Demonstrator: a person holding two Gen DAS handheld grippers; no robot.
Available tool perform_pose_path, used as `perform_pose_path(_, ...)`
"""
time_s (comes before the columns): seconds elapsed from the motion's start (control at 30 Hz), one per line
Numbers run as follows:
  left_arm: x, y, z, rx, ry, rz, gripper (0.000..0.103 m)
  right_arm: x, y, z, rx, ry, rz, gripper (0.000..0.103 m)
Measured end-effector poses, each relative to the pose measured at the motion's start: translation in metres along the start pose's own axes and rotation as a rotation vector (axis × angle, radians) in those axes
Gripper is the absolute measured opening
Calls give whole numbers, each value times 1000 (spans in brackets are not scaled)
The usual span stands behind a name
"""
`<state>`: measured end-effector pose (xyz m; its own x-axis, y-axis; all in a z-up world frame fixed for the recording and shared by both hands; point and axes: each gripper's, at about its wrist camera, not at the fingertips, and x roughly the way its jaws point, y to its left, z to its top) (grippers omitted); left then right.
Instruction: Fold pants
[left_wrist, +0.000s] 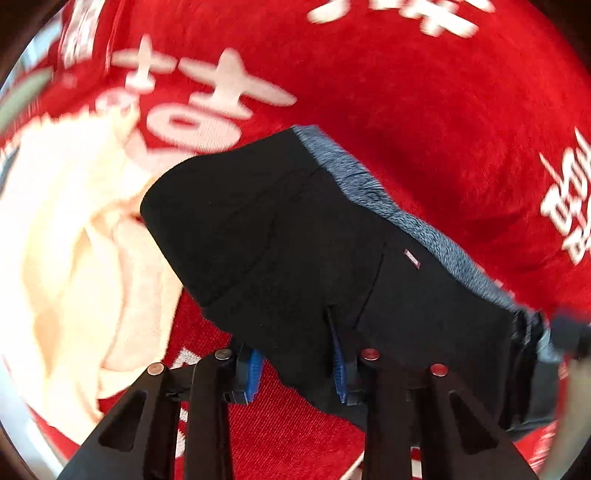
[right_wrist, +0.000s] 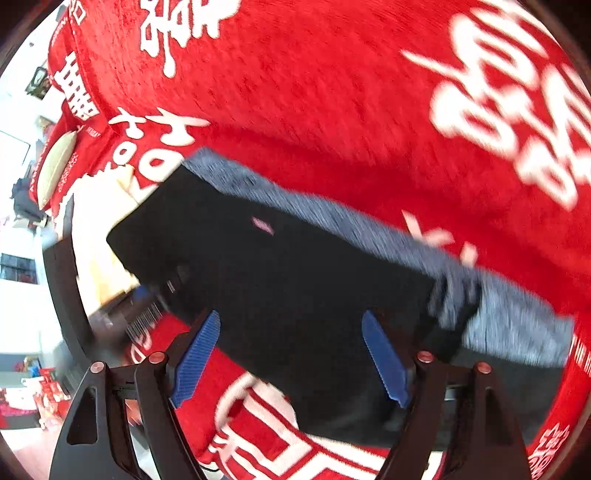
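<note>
While the pants lay folded on the red blanket, left tongs and right tongs gaped wide over their edge, gripping nothing.

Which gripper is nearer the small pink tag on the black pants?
Left, probably. The left gripper sits just below the pink tag; the right gripper sits farther below the tag, both open over the black pants.

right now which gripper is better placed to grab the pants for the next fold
Left. The left gripper already has a finger pushed into the near edge of the pants; the right gripper is open with both fingers over them.
</note>
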<state>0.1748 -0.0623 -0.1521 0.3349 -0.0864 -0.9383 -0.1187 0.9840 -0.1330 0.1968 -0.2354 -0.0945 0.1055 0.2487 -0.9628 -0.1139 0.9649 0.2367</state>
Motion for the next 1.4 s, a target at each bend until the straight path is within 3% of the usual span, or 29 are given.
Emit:
perform_pose_path(0.2,-7,-23,-7,168,-46,106,32,25,48,76,-55,162,101,89)
perform_pose_path(0.33,-9,-36,-10,248,-62,159,32,54,97,106,-149,273,122,97)
perform_pose_path(0.43,-11,-39,-13,283,-74,183,32,77,135,118,-241,368,127,97)
perform_pose_path(0.57,-15,-47,-18,332,-93,207,32,109,172,122,-353,485,66,97)
perform_pose_path(0.73,-22,-51,-22,355,-111,214,32,141,186,108,-417,605,-19,97)
perform_pose_path(0.77,-22,-52,-22,354,-111,213,32,143,185,106,-420,613,-35,93)
perform_pose_path(0.8,-22,-53,-22,355,-111,212,32,145,181,105,-420,616,-51,86)
perform_pose_path(0.83,-22,-52,-23,356,-106,206,32,145,177,104,-418,614,-57,58)
perform_pose_path(0.87,-22,-53,-24,361,-100,200,32,141,169,105,-395,600,-46,44)
perform_pose_path(0.9,-25,-56,-26,378,-112,191,32,136,162,107,-360,585,-19,23)
perform_pose_path(0.97,-30,-62,-26,409,-132,181,32,123,150,108,-335,537,17,17)
perform_pose_path(1.4,-90,-118,-35,530,-224,104,32,9,62,75,-199,210,228,16)
